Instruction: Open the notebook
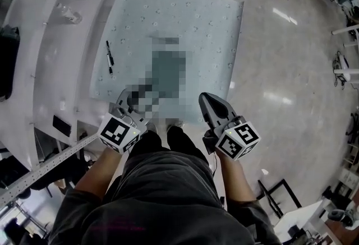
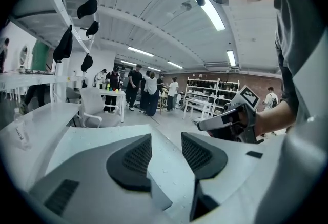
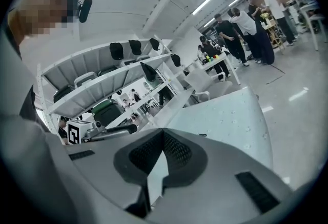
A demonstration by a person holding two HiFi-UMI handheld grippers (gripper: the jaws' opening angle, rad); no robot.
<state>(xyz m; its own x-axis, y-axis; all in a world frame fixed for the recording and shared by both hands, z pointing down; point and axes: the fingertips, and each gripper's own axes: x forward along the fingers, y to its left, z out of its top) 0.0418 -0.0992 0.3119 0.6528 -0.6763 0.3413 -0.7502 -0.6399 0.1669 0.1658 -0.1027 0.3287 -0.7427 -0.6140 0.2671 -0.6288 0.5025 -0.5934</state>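
Left gripper (image 2: pixel 166 139) agape (right gripper (image 3: pixel 163 134) closed)

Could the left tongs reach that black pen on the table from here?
Probably yes: the pen lies alone on the pale mat, ahead of the left tongs, whose jaws are apart, with nothing standing between them.

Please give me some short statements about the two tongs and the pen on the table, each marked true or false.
1. The left grey tongs stand open and empty. True.
2. The right grey tongs stand wide open. False: their tips meet, with nothing between them.
3. A thin black pen lies on the pale dotted mat. True.
4. The right tongs grip the pen. False: it lies free on the mat, apart from both tongs.
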